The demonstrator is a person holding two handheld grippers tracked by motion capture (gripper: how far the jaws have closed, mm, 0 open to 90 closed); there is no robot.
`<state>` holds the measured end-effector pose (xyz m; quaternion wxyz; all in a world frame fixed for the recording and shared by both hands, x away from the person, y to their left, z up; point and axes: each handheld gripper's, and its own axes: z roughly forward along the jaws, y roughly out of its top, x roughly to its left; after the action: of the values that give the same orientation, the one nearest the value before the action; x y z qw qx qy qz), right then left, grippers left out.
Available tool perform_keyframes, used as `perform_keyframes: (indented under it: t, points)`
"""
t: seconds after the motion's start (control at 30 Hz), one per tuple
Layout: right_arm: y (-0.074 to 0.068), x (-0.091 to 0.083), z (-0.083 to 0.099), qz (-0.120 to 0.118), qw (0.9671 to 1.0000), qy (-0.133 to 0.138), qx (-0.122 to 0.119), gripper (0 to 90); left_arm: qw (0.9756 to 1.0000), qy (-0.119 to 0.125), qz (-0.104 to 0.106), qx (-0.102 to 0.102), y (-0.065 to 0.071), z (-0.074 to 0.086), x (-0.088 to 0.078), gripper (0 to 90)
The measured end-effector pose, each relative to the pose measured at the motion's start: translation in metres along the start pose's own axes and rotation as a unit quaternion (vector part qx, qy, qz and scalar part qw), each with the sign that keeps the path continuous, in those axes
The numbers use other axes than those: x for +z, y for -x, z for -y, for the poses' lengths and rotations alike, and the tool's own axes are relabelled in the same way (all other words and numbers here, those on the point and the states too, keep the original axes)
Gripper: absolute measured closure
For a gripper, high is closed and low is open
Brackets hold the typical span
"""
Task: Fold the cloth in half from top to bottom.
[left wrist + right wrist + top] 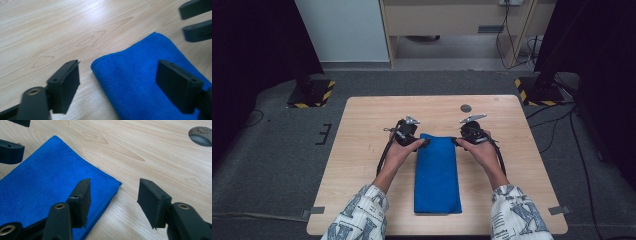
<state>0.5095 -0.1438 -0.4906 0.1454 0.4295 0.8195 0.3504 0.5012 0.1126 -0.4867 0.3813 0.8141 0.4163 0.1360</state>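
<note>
Work in hand: you are handling a blue cloth (437,175), folded into a long narrow strip on the worktop (362,120).

Cloth position: it lies flat near the middle of the worktop, its long side running from your edge toward the far side. Its far short edge sits between your two hands.

Left tongs (424,143): jaws apart, straddling the far left corner of the cloth. In the left gripper view (117,82) the corner lies between the pads, which do not press on it. Nothing is held.

Right tongs (455,141): jaws apart at the far right corner. In the right gripper view (113,200) one pad hangs over the cloth and the other over bare wood. Nothing is held.

Progress: by my judgement the cloth already carries at least one fold. The grip on both far corners is not yet made; closing, lifting and the next fold remain.

Edges: the folded edges look straight and the corners fairly square. The near short edge lies close to your side of the worktop.

Open room: bare wood lies left, right and beyond the cloth. A round hole (466,108) in the worktop sits beyond the right tongs, apart from the cloth.
</note>
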Motion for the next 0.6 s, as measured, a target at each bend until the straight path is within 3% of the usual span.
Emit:
perform_keyframes:
  t: [0.23,0.6]
  points:
    - [-0.005,0.008,-0.004,-0.003,0.9998,-0.012,-0.014,52.7,0.9999,-0.004,0.001,0.01,-0.001,-0.001,0.001,32.8]
    - [0.003,0.02,-0.004,-0.002,0.9999,-0.012,0.009,54.2,1.0,0.001,-0.008,0.002,-0.008,-0.004,0.014,39.9]
